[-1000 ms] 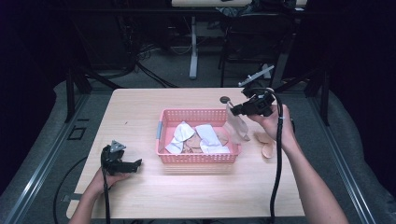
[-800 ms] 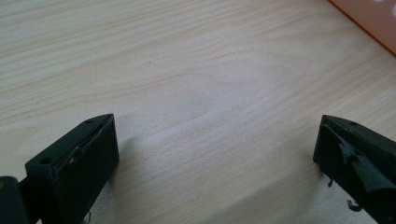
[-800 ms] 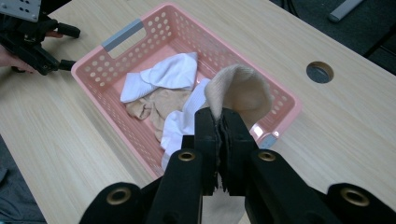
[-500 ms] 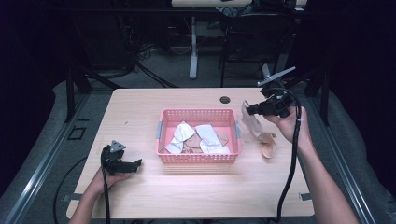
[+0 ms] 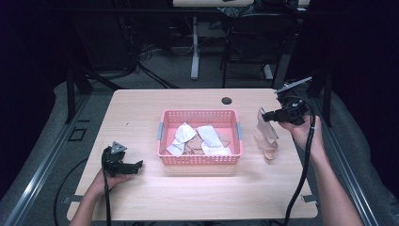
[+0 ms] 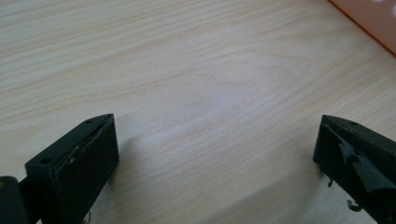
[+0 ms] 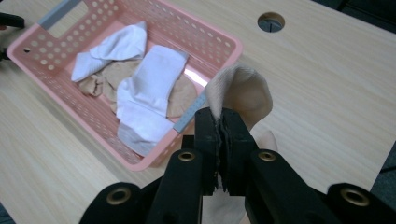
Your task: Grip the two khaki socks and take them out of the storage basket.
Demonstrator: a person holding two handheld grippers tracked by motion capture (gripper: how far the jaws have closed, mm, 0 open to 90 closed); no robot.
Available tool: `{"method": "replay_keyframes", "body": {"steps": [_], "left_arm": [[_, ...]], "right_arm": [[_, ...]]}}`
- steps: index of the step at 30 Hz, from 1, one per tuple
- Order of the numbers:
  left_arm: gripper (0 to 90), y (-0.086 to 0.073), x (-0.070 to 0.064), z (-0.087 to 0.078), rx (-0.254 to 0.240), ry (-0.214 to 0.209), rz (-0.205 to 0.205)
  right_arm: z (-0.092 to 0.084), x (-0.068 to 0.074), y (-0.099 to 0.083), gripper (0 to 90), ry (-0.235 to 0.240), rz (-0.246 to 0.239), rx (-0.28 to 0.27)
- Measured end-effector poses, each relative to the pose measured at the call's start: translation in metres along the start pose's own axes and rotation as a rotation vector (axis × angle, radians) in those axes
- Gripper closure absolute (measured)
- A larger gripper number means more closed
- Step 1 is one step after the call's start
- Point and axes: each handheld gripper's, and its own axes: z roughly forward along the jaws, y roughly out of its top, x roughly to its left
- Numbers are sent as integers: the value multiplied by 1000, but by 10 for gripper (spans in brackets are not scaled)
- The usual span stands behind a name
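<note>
High cam overhead facing fwd, table (image 5: 197,193), gripper cams close, both share basket (image 7: 219,44).

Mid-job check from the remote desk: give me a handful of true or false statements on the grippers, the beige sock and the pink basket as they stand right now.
1. The right gripper is shut on a beige sock. True.
2. That sock hangs inside the pink basket. False: in the high view it hangs to the right of the basket, over the table.
3. The left gripper holds a white sock. False: its jaws stand open over bare wood with nothing between them.
4. White socks lie in the basket. True.
5. The basket is empty apart from white socks. False: beige pieces lie in it too.
</note>
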Motion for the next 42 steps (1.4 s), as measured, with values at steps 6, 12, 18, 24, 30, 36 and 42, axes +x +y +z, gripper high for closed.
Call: {"method": "replay_keyframes", "body": {"steps": [6, 12, 18, 24, 30, 36, 42], "left_arm": [[0, 0, 0, 0, 0, 0, 0], [0, 0, 0, 0, -1, 0, -2], [0, 0, 0, 0, -1, 0, -2], [0, 0, 0, 0, -1, 0, -2], [0, 0, 0, 0, -1, 0, -2], [0, 0, 0, 0, -1, -1, -3], [0, 0, 0, 0, -1, -1, -2]], "right_arm": [[11, -17, -7, 864, -4, 41, 20], [26, -33, -18, 864, -6, 98, 56], [40, -46, -27, 863, 7, 150, 91], [58, -50, -33, 863, 3, 164, 143], [75, -51, -37, 862, 5, 150, 207], [90, -49, -42, 860, 0, 152, 244], [106, -48, -47, 857, 4, 160, 280]]}}
